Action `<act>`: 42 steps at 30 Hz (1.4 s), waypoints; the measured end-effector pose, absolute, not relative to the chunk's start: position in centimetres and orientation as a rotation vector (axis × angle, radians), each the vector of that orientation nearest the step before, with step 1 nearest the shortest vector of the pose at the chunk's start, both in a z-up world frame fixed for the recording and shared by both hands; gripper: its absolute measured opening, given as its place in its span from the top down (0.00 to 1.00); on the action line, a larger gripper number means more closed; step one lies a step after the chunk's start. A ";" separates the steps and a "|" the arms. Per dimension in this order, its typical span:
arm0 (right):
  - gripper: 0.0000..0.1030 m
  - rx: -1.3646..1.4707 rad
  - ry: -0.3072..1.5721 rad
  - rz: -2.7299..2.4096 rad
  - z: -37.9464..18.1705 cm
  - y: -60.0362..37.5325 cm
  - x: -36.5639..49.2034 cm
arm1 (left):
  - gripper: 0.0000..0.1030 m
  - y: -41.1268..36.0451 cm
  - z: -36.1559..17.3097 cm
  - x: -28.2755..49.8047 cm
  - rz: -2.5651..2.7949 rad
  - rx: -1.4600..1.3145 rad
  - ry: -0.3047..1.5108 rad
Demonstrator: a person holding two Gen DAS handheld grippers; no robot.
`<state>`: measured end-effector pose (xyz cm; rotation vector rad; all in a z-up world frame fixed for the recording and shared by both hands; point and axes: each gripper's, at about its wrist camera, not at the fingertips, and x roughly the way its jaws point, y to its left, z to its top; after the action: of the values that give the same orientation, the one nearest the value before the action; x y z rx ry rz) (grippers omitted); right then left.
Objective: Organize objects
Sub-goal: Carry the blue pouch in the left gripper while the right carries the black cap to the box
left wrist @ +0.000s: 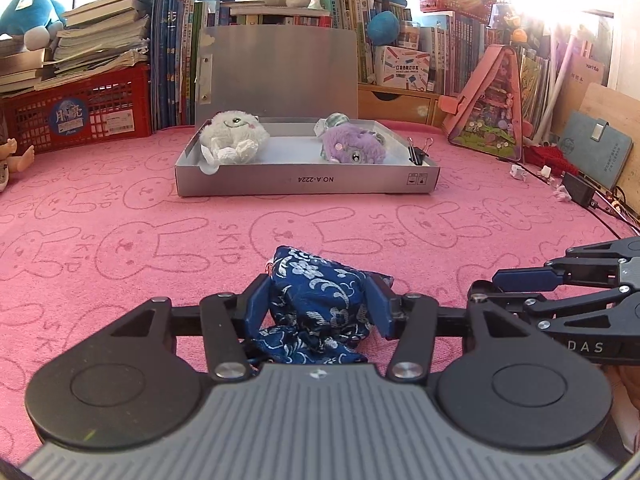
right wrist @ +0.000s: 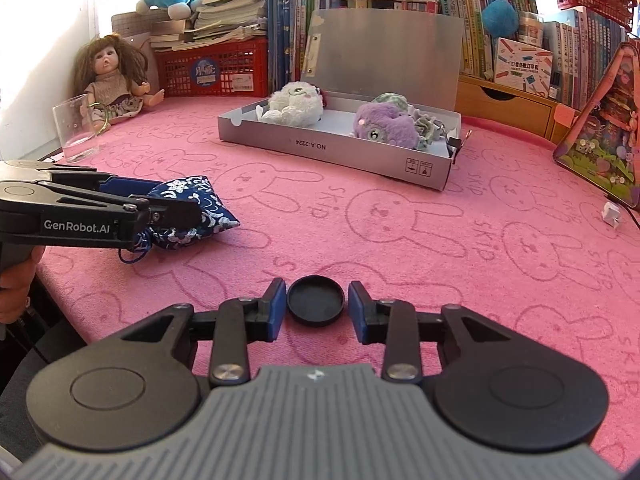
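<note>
Left wrist view: left gripper point(left wrist: 318, 304) clenches the blue floral pouch point(left wrist: 316, 292) between its fingers, low on the pink cloth point(left wrist: 120, 208). Right gripper point(right wrist: 317, 310) stands released — a black round lid point(right wrist: 315, 300) lies between its fingers, the grey box point(right wrist: 340, 148) well beyond.

each claw point(right wrist: 316, 312) is black with blue pads point(right wrist: 275, 312), silver screws, a ribbed grey base, white "genrobot.ai" lettering.
</note>
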<state>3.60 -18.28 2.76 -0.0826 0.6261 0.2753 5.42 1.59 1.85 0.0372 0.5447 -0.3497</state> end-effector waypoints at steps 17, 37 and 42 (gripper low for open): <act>0.50 -0.037 0.601 0.233 2.2 -18.8 3.3 | 0.29 0.5 0.1 5.5 -0.304 0.057 0.577; 0.64 -0.016 0.587 0.217 3.3 -18.7 4.3 | 0.43 1.2 1.7 6.9 -0.242 -0.017 0.582; 0.64 -0.010 0.584 0.192 3.9 -19.0 5.2 | 0.43 1.4 2.7 7.9 -0.232 -0.018 0.568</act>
<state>5.22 -18.98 3.93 -0.0103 0.5845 0.1920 7.87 1.35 2.66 -0.0182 0.5676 -0.2317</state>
